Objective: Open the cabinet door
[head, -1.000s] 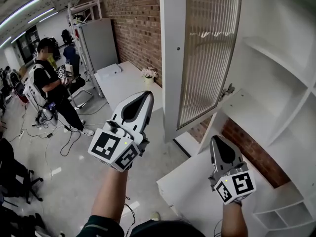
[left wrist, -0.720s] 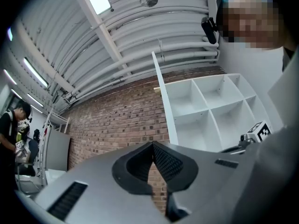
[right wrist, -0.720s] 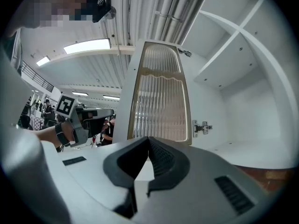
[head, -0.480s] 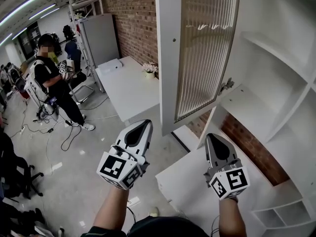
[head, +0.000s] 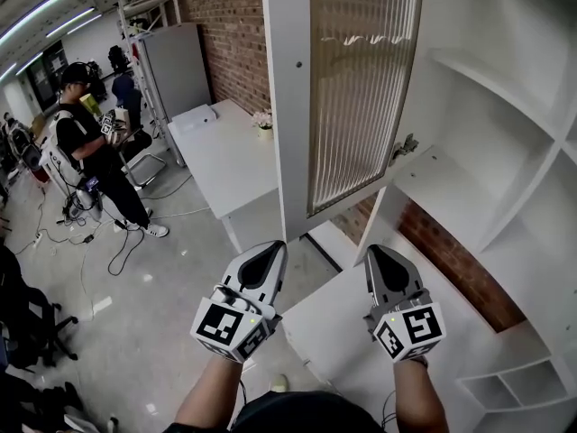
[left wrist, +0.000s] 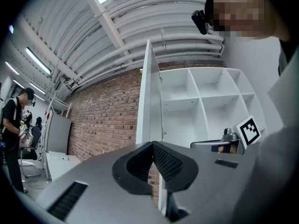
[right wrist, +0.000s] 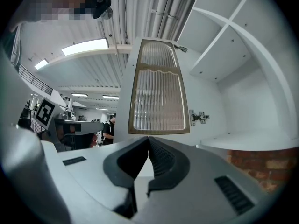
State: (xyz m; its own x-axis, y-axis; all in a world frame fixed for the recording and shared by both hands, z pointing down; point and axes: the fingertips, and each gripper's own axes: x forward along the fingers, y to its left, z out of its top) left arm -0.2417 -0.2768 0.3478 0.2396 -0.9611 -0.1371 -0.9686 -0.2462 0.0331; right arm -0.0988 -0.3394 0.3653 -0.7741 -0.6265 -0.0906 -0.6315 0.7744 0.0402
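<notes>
Since my left tool point(head: 269, 253) and right tool point(head: 379, 254) both have jaws pressed together on nothing, they hang free. Cabinet door point(head: 353, 88) stands swung wide, above and ahead, untouched. Opening looks done, no grip needed.

White cabinet door point(head: 287, 152) with ribbed glass point(head: 356, 88); red-brown brick wall point(head: 230, 34).

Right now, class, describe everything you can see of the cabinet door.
The cabinet door is a tall white frame around a ribbed, translucent pane. It stands swung wide open, upright, joined by a metal hinge to the white cabinet. The left claw and right claw sit below, touching nothing.
</notes>
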